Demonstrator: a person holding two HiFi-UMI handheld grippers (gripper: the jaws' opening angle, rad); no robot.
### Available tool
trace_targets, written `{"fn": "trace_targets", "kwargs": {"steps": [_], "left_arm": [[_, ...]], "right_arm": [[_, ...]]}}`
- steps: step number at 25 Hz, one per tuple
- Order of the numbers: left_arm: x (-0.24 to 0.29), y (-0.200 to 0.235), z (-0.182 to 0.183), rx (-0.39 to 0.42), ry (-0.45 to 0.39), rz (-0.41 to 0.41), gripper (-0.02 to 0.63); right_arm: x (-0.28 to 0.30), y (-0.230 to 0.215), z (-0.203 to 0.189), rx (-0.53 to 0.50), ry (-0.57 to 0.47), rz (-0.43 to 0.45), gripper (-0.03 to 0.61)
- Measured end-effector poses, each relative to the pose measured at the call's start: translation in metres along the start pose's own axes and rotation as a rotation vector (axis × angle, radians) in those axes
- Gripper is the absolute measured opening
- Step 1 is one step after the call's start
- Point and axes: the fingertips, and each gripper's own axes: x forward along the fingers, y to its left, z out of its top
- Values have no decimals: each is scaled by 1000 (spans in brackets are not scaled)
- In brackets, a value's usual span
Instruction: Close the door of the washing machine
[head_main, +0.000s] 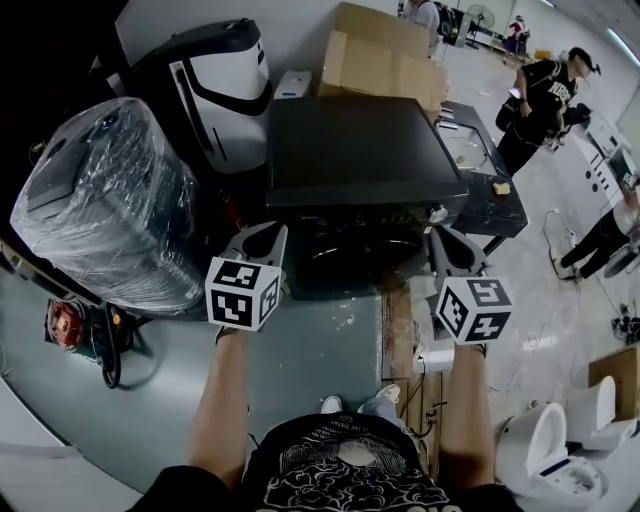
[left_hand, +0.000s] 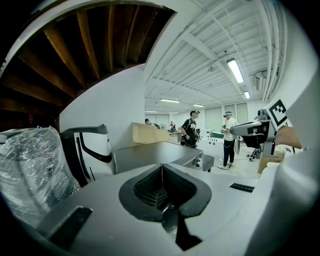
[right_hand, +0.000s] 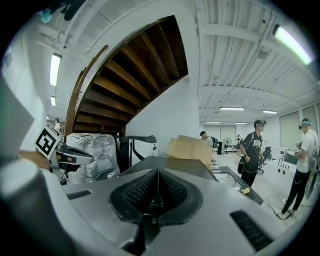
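Grey jaws are pressed together, empty, on both the left tool (head_main: 268, 235) and the right tool (head_main: 447, 240), held just before the black washing machine (head_main: 360, 150), whose door is lost in its shadowed front between them. A glancing shove from closed tips could slide off and leave it unlatched.

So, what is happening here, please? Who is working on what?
A person stands in front of a black washing machine and holds a gripper in each hand. The left gripper and the right gripper are both shut with nothing between their jaws, and they are held one at each side of the machine's front. The door is in shadow when seen from above, so I cannot tell whether it is fully closed.
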Motion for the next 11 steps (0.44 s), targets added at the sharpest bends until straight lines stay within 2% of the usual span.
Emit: {"fn": "trace_targets", "kwargs": {"steps": [11], "left_arm": [[4,-7,-3,-26,-7,12,26]], "right_arm": [[-10,-9,-12,-19,14,-12,25]]}}
